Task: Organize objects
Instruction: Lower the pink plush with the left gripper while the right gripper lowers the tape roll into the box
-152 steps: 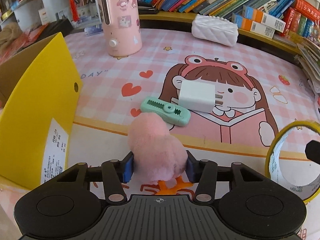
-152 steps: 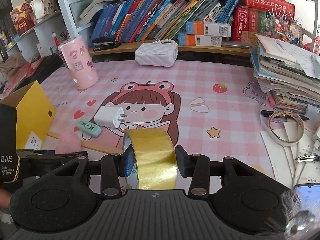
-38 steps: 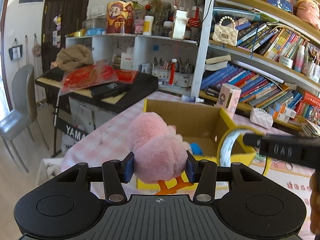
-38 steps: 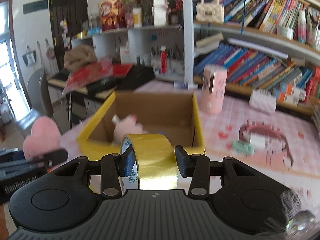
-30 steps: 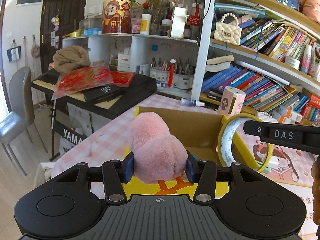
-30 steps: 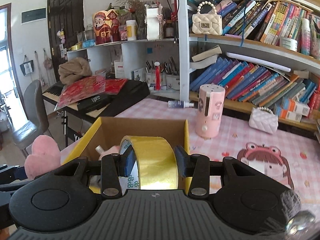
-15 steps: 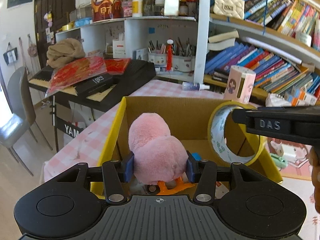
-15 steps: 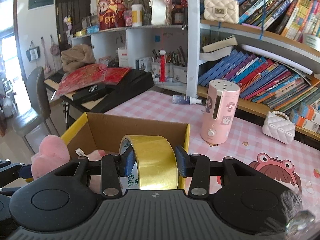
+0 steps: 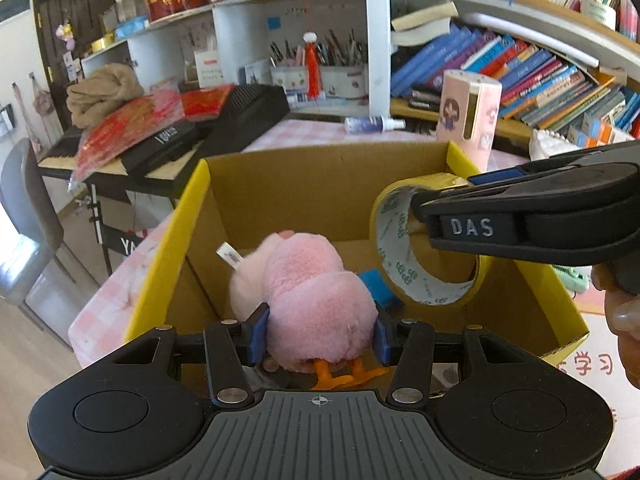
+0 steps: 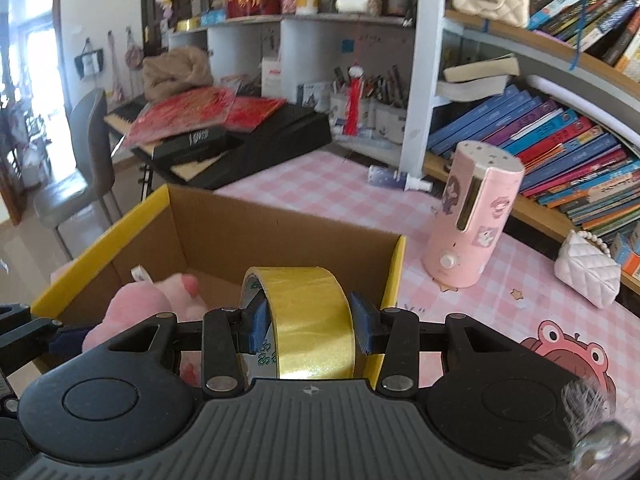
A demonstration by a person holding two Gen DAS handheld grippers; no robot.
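While left gripper [image 9: 318, 334] clamps pink plush [image 9: 316, 300], right gripper [image 10: 308, 326] pinches tape roll [image 10: 310, 320]; box [image 9: 328, 184] floor mostly hidden.

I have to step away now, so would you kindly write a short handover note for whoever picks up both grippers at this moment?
Left gripper: shut on the pink plush toy, held over the open yellow cardboard box.
Right gripper: shut on the roll of yellow tape, also above the box, beside the toy.
In the box already: another pink plush and a blue item, partly hidden.
Still on the table: a green item just past the box's right wall.
Done: both items picked up and brought over the box.
Left: lower and release both, then fetch what remains on the table.
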